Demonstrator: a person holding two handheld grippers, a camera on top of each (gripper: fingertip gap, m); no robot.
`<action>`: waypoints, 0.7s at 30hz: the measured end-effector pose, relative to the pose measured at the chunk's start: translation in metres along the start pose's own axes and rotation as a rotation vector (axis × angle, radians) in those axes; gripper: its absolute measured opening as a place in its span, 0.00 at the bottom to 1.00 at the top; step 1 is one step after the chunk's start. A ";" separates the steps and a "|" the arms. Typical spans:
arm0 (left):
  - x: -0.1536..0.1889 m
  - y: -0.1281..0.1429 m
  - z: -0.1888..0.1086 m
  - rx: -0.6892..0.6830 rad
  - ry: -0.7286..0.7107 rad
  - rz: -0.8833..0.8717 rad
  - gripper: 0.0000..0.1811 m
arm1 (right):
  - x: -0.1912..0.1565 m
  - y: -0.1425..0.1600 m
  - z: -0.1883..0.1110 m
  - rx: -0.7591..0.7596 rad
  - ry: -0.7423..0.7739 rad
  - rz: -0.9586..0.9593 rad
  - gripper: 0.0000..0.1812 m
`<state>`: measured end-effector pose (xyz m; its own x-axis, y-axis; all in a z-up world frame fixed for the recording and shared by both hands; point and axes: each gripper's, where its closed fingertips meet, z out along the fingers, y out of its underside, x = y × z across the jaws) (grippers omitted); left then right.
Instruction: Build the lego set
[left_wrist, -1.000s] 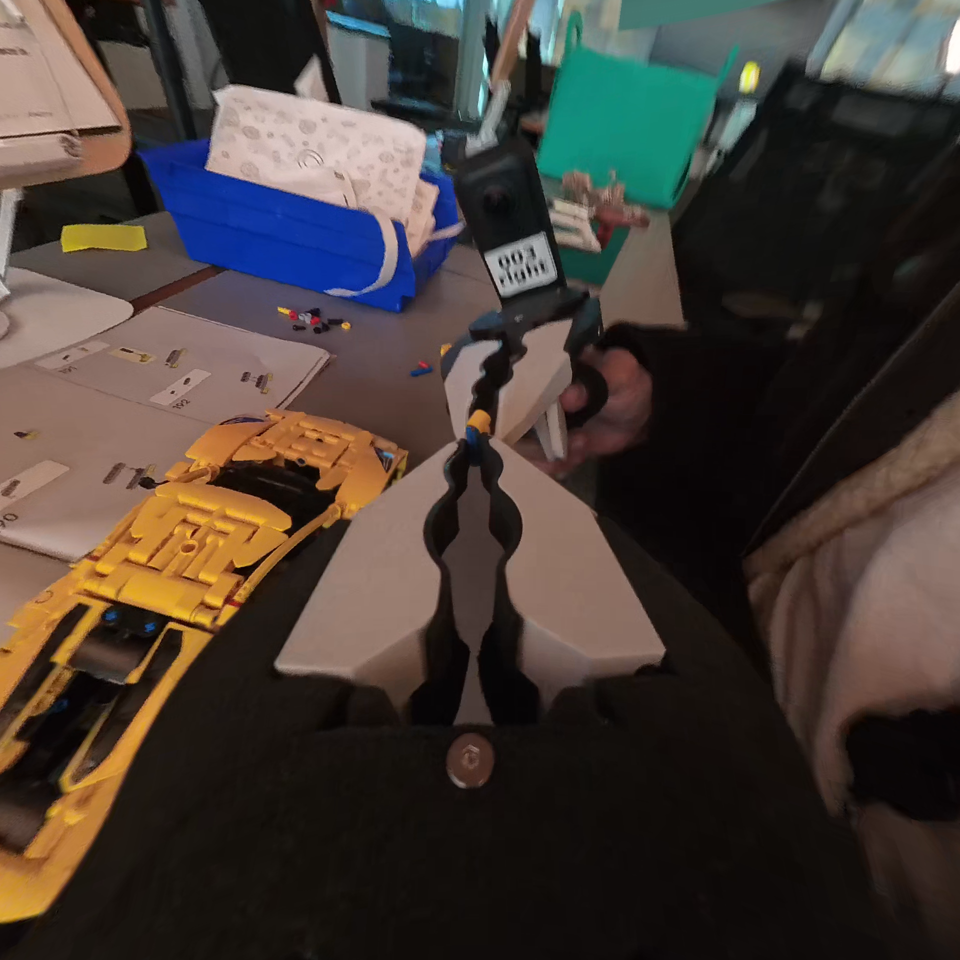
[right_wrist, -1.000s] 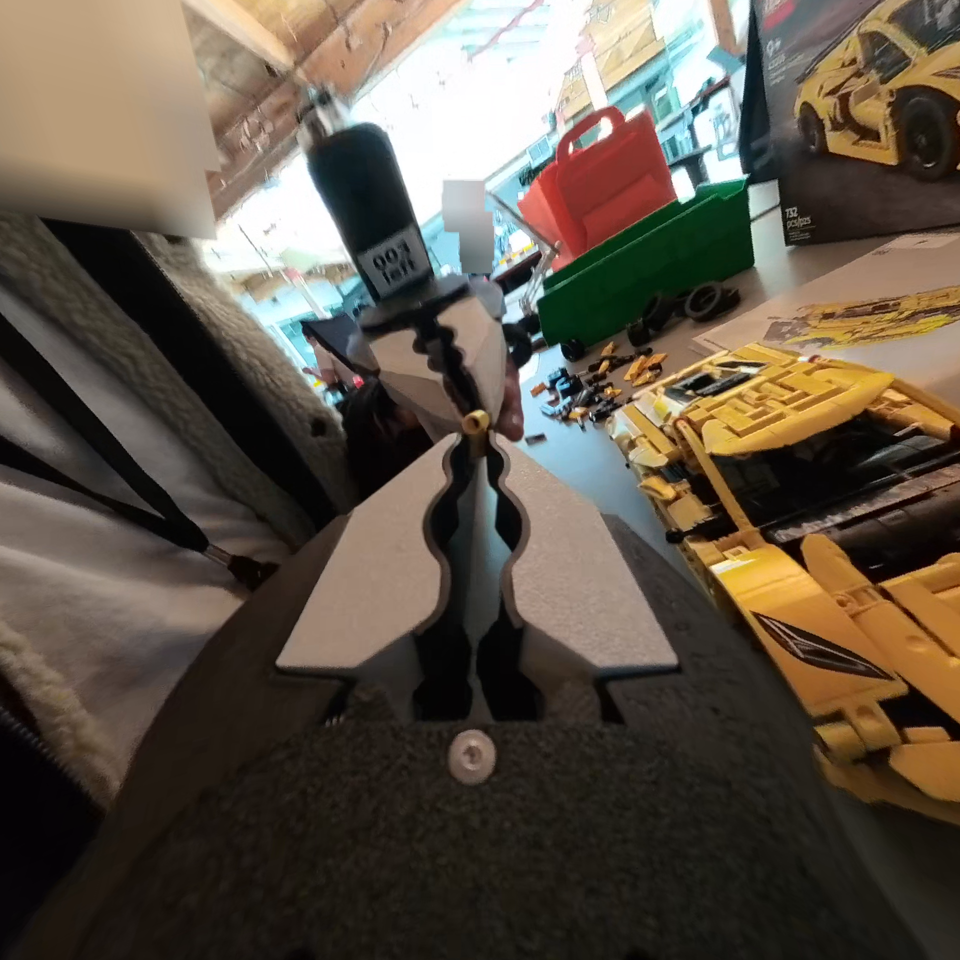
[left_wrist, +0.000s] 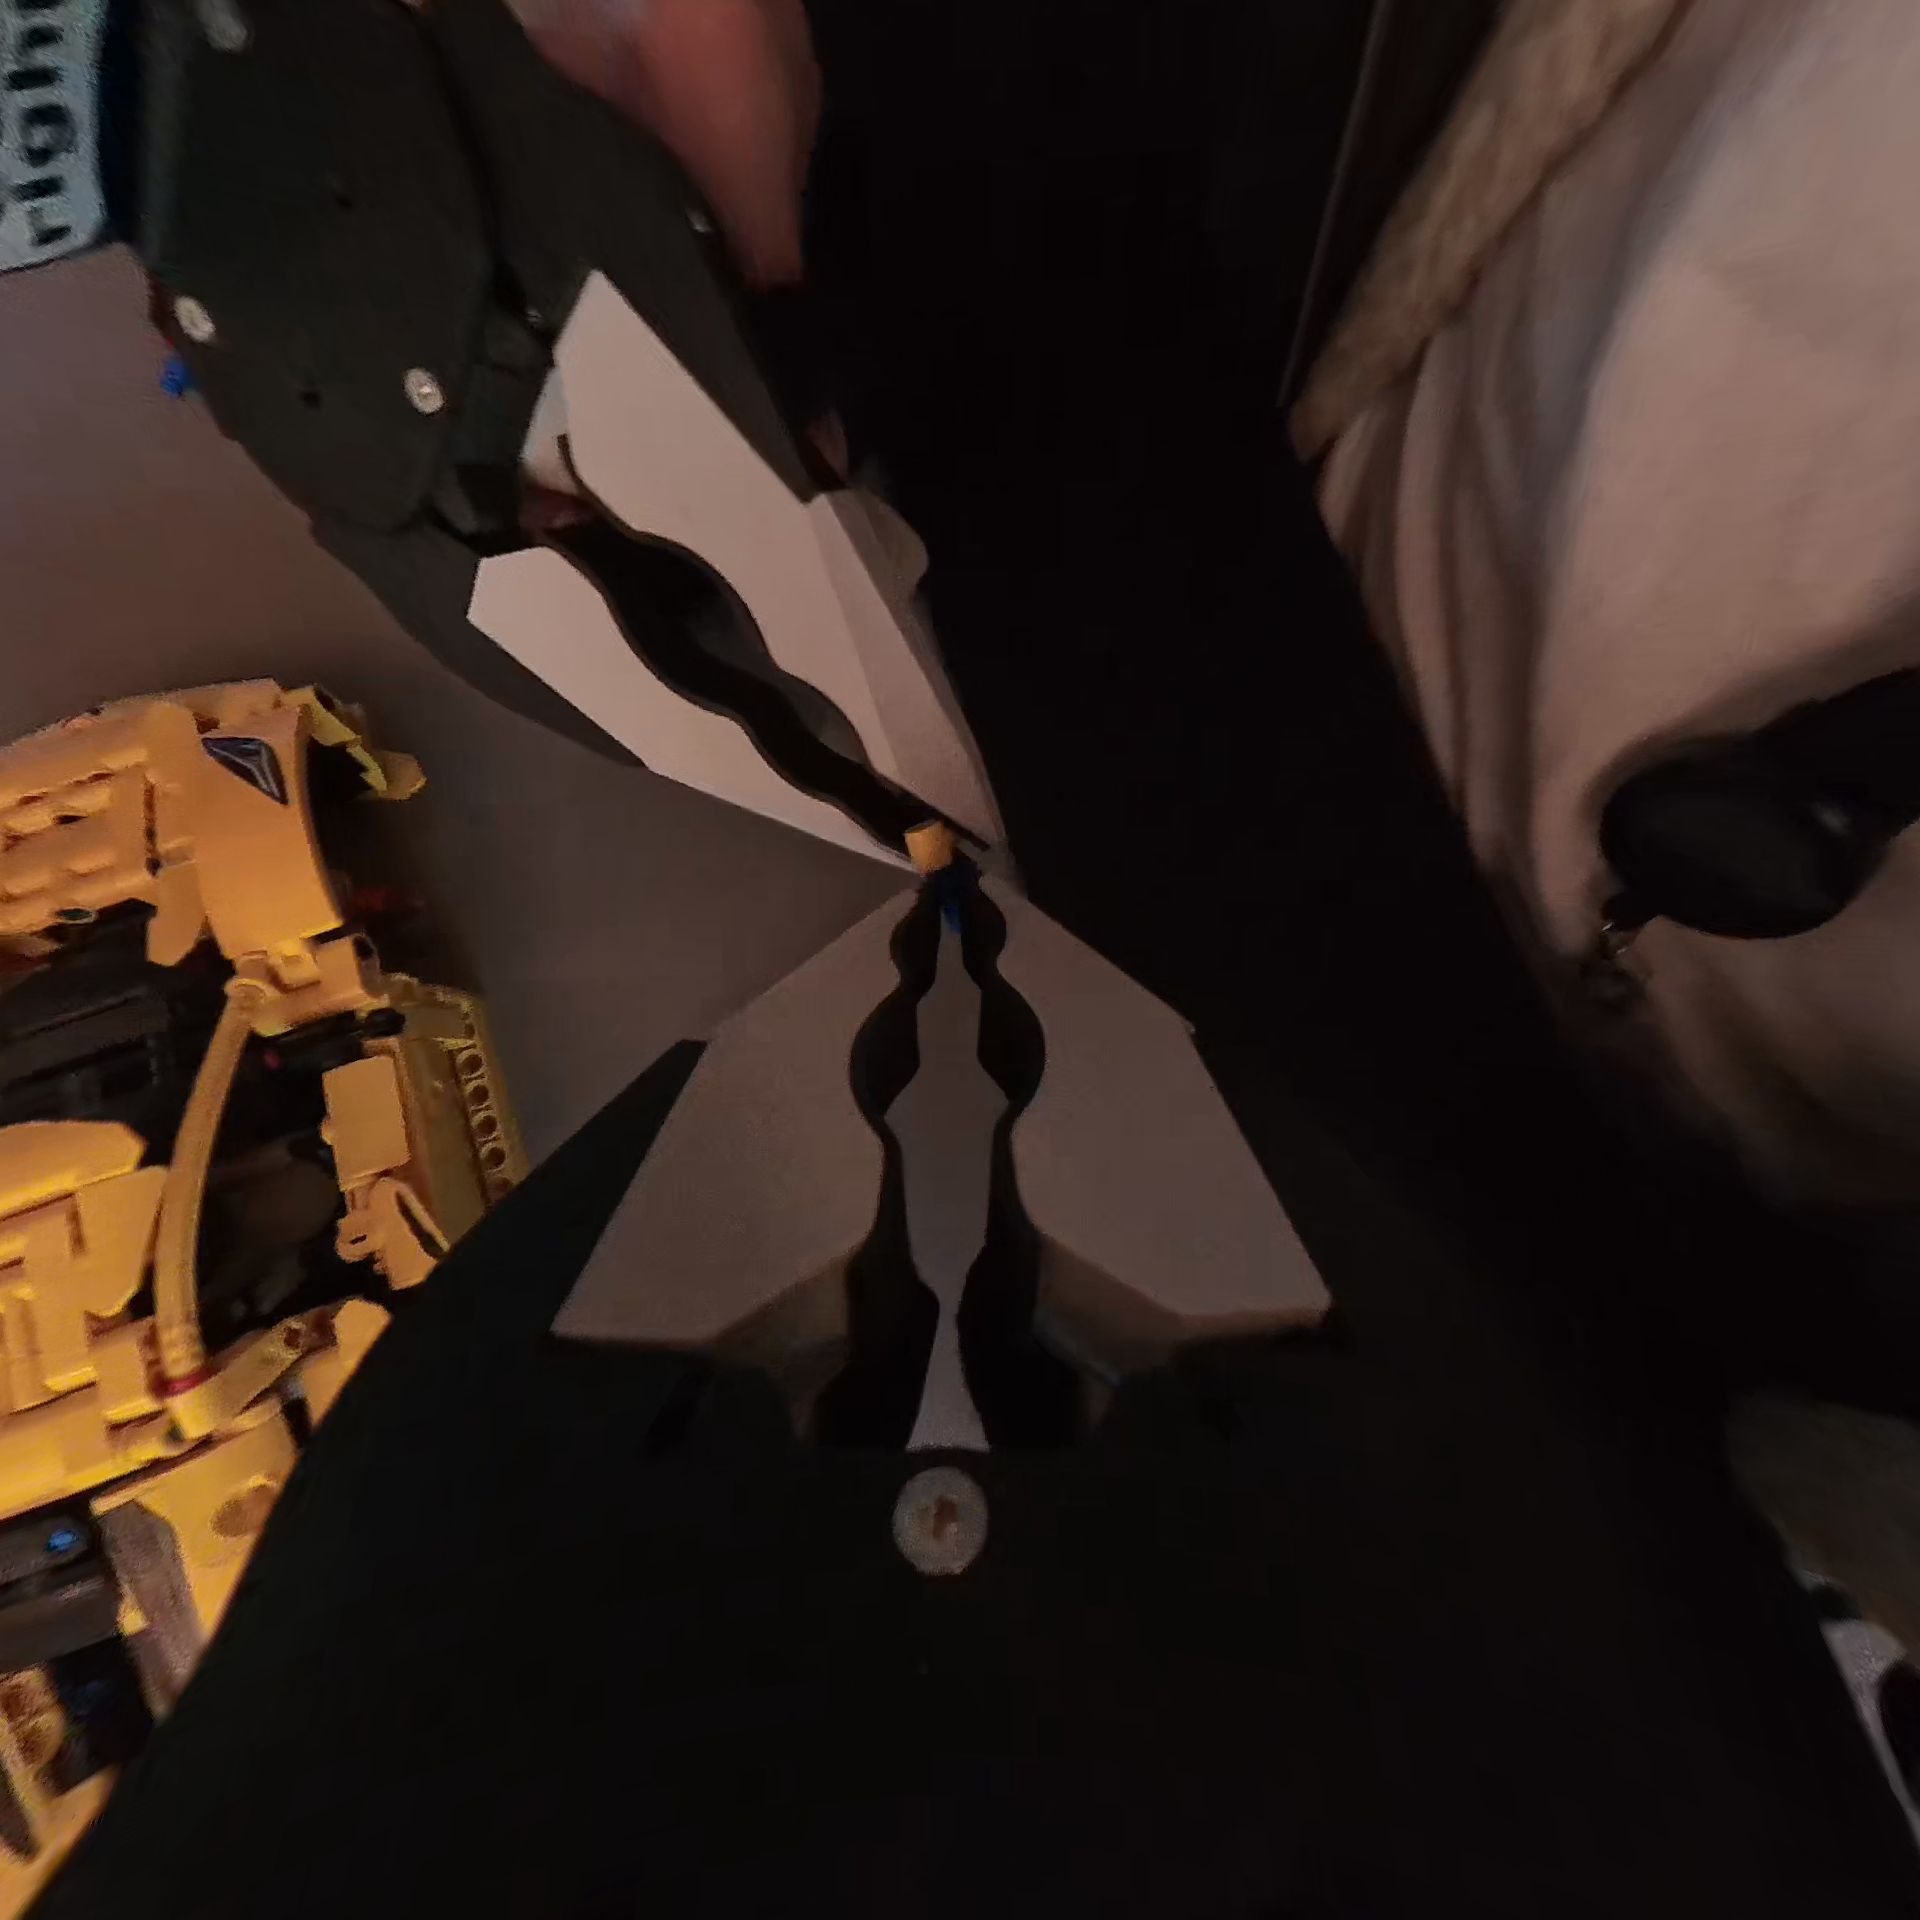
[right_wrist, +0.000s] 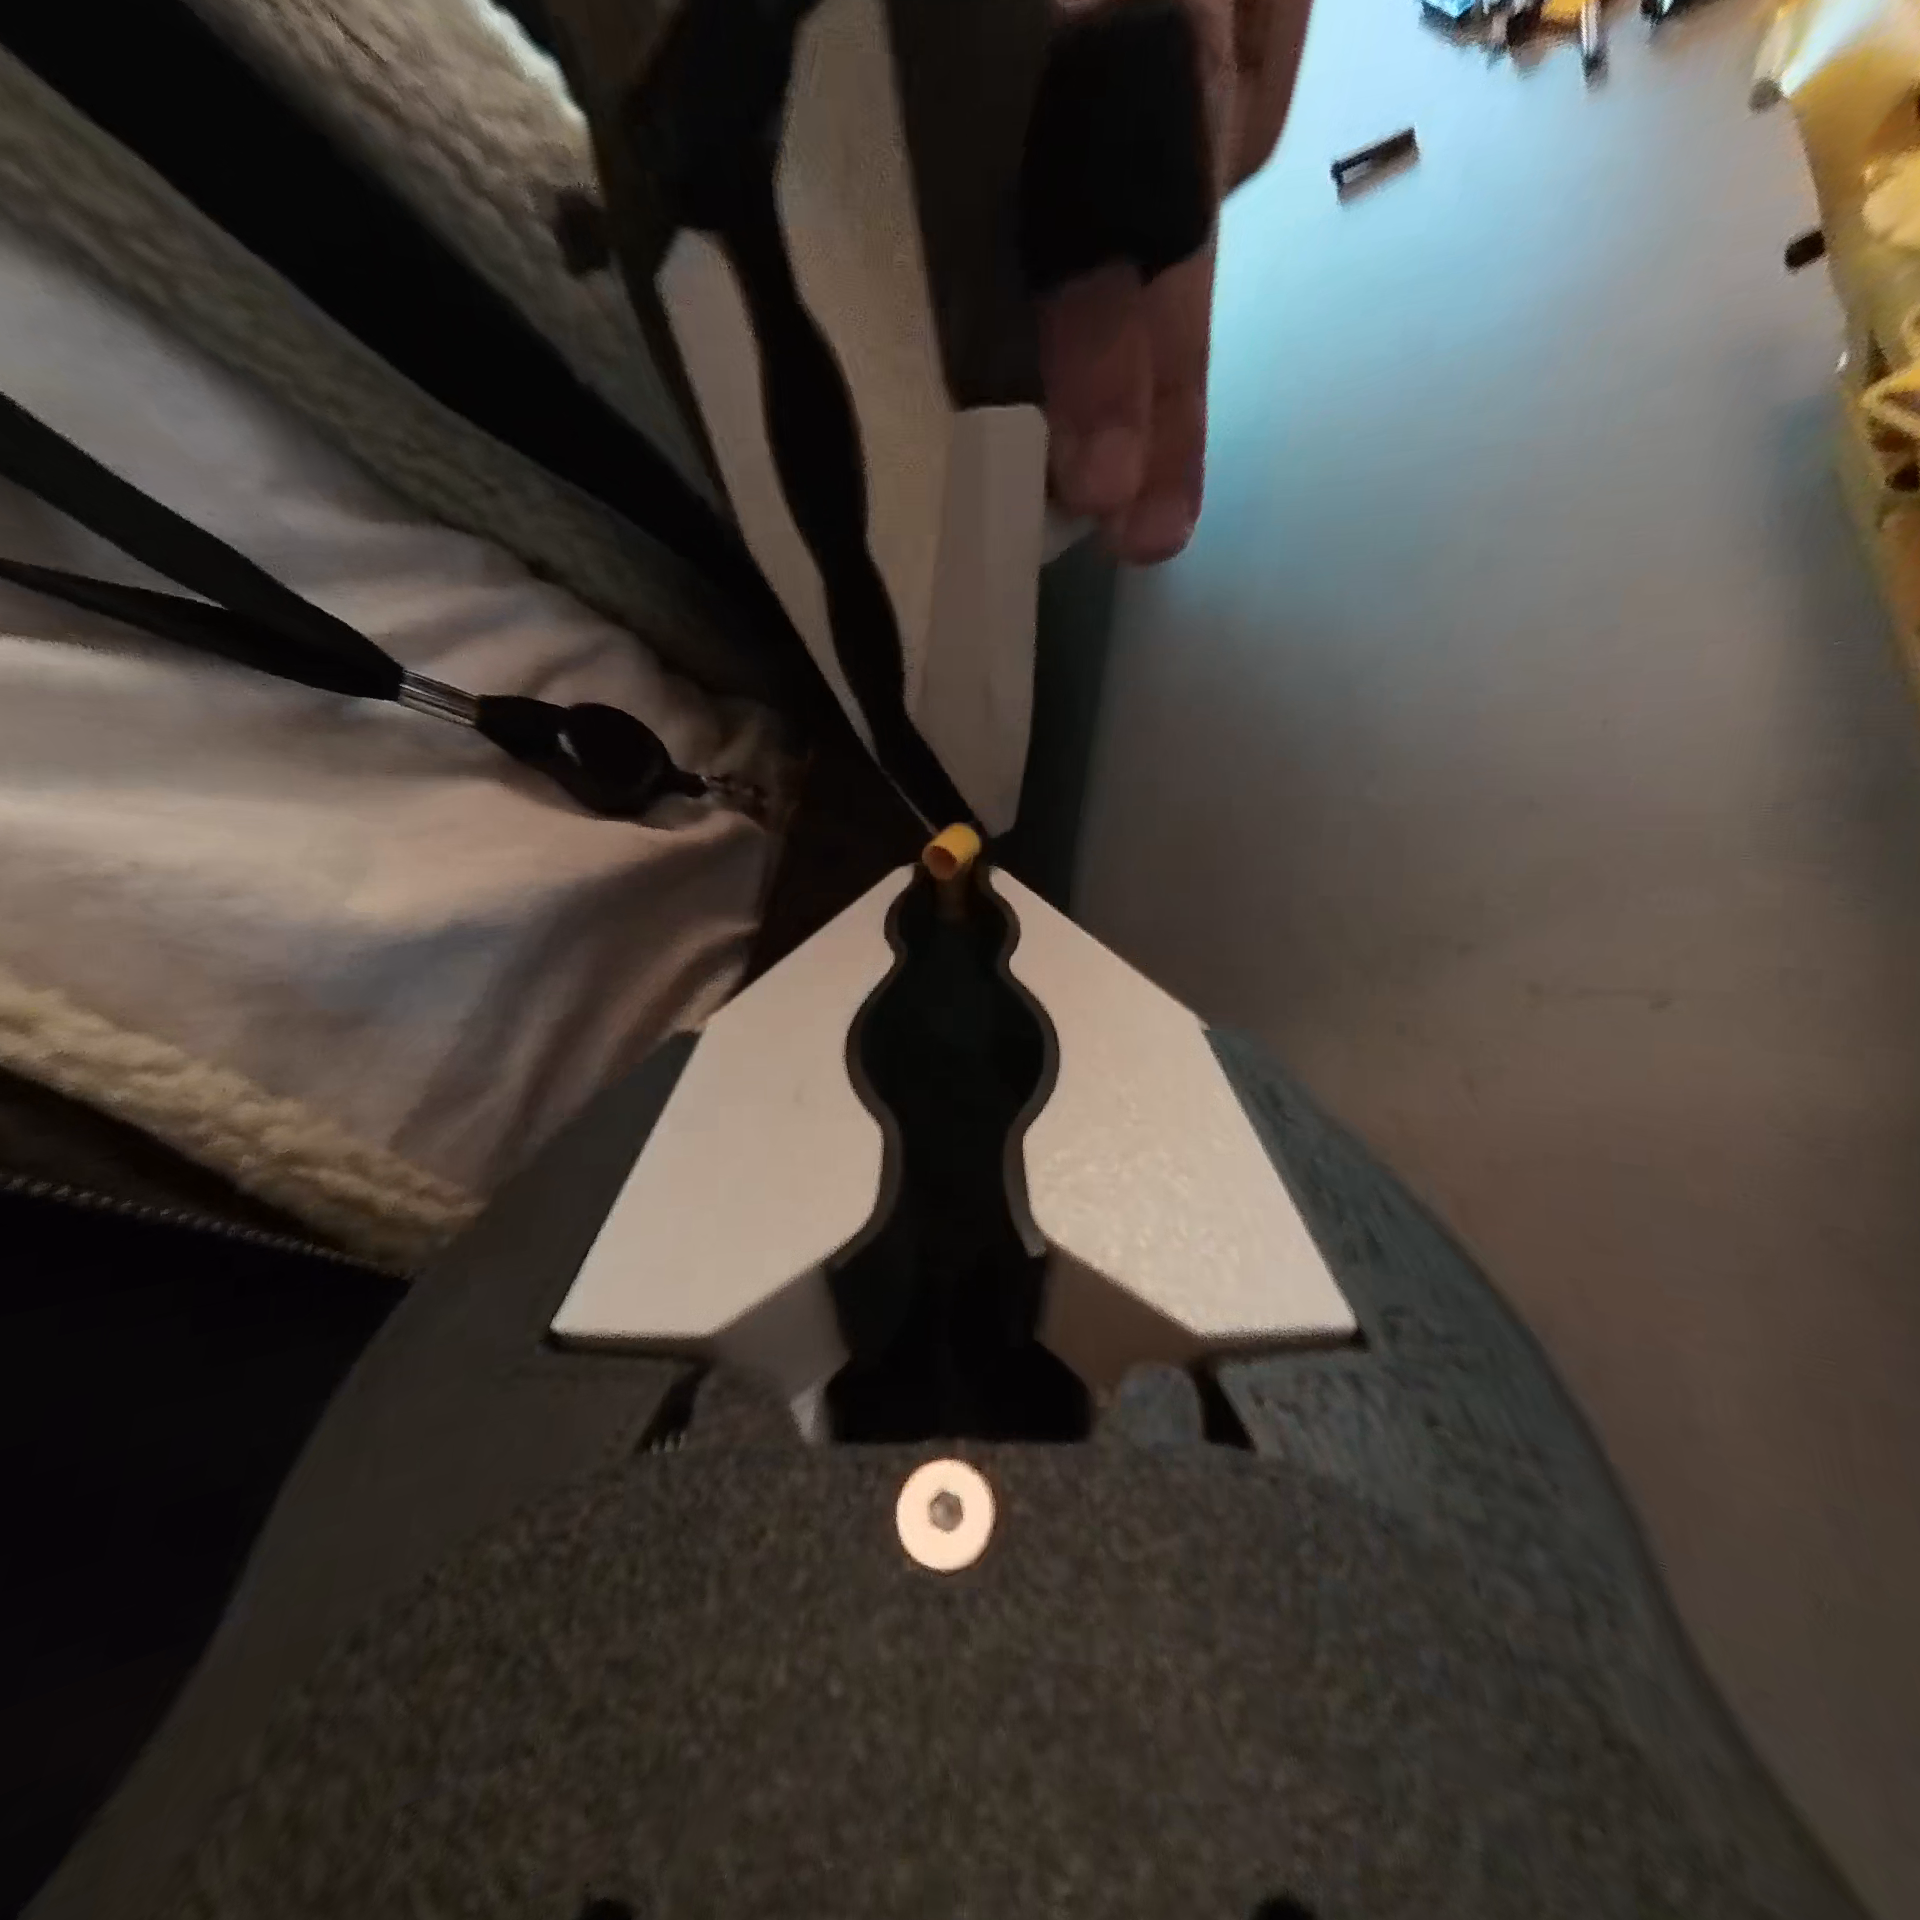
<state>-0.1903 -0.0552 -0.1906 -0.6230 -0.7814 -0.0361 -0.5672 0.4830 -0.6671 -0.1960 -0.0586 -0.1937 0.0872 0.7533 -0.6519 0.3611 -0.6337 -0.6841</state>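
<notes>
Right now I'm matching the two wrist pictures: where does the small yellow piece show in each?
Left wrist view: the small yellow piece sits just above centre, at the far claw's tips, a blue pin below it.
Right wrist view: it sits just above centre, at this claw's tips.
Shared landmark: the yellow car.

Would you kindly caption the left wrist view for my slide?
Two grippers meet tip to tip over a small yellow piece and blue pin, beside the yellow lego car.

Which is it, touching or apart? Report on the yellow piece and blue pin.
Touching. Left wrist view shows the yellow piece butted against the blue pin, no gap between them.
</notes>
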 end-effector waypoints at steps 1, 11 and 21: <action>0.000 0.003 0.003 -0.033 -0.014 0.026 0.01 | 0.003 0.002 0.001 -0.017 0.011 0.010 0.03; -0.003 0.020 0.020 -0.218 -0.104 0.197 0.01 | 0.020 0.019 0.009 -0.126 0.090 0.068 0.03; -0.009 0.022 0.023 -0.187 -0.151 0.229 0.02 | 0.024 0.020 0.006 -0.077 0.080 0.134 0.03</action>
<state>-0.1846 -0.0474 -0.2220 -0.6669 -0.6869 -0.2888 -0.5194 0.7065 -0.4808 -0.1920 -0.0546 -0.2249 0.2117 0.6766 -0.7053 0.4113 -0.7163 -0.5637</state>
